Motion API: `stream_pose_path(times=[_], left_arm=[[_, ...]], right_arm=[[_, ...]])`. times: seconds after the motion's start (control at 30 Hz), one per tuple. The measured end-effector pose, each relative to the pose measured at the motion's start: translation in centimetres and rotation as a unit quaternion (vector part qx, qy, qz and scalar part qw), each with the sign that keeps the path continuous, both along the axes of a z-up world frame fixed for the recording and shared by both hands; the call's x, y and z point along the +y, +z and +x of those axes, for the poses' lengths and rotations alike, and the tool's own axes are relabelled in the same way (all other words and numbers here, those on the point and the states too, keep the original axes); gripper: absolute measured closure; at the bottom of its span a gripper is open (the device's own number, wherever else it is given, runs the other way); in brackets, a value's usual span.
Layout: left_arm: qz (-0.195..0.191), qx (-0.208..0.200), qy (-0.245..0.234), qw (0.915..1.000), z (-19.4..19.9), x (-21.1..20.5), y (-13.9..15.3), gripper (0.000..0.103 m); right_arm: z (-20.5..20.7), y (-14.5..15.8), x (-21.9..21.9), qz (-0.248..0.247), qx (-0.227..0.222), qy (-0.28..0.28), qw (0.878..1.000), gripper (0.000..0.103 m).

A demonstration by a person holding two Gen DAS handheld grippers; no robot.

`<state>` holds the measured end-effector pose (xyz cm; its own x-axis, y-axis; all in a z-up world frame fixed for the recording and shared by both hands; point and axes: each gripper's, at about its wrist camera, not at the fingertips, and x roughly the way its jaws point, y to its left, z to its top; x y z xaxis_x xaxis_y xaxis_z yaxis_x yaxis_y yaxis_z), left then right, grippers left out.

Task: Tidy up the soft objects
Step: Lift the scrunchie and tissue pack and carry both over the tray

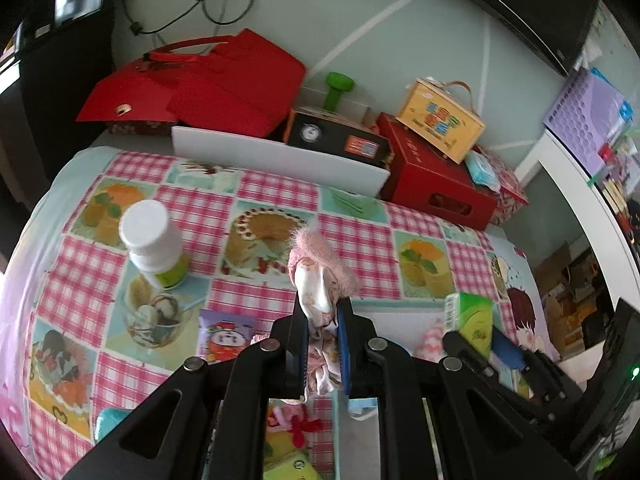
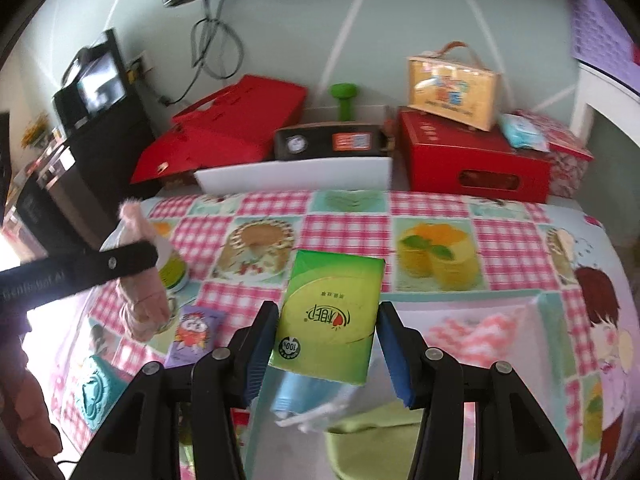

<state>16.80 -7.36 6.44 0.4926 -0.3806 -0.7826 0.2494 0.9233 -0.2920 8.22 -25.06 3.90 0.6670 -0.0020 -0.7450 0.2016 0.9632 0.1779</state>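
Observation:
My left gripper [image 1: 322,306] is shut on a pink fuzzy sock [image 1: 316,276] with a pale printed cloth part, lifted above the checked tablecloth [image 1: 360,240]. The right wrist view shows the same pink sock [image 2: 140,300] at the left, pinched by the black left gripper's fingers [image 2: 120,260]. My right gripper [image 2: 328,314] is shut on a green tissue pack [image 2: 332,312], with both blue pads against its sides. That green tissue pack [image 1: 472,316] and the right gripper [image 1: 478,338] also show at the right of the left wrist view.
A white bottle [image 1: 154,240] with a green label and a purple snack packet [image 1: 226,332] lie on the cloth. A clear bin wall [image 1: 336,432] below holds soft items, a blue pack [image 2: 296,396] and a green cloth [image 2: 360,428]. Red boxes [image 1: 436,184] and a white tray [image 1: 280,156] line the back.

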Motion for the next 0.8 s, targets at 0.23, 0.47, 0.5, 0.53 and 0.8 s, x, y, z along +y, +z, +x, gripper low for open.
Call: stream_pose_path(times=[0.23, 0.47, 0.5, 0.53, 0.8], left_arm=[[0.007, -0.006, -0.047, 0.9988, -1.6, -3.6, 0.1, 0.091], [0.02, -0.017, -0.092, 0.9954, -3.0, -6.9, 0.3, 0.091], [0.021, -0.017, -0.098, 0.9948, -3.2, -7.4, 0.2, 0.091], [0.022, -0.017, -0.104, 0.9942, -3.3, -7.8, 0.2, 0.091], [0.041, -0.005, -0.13, 0.9907, -4.0, -10.5, -1.2, 0.091]], right_arm=[[-2.5, 1.0, -3.9, -0.004, -0.008, -0.053, 0.999, 0.049], [-5.4, 1.4, -8.2, -0.007, -0.009, -0.115, 0.993, 0.049], [-5.8, 1.4, -8.8, -0.006, -0.009, -0.122, 0.993, 0.049], [-6.3, 1.5, -9.5, -0.005, -0.009, -0.13, 0.991, 0.049], [-9.3, 1.1, -14.2, 0.002, -0.005, -0.196, 0.981, 0.049]])
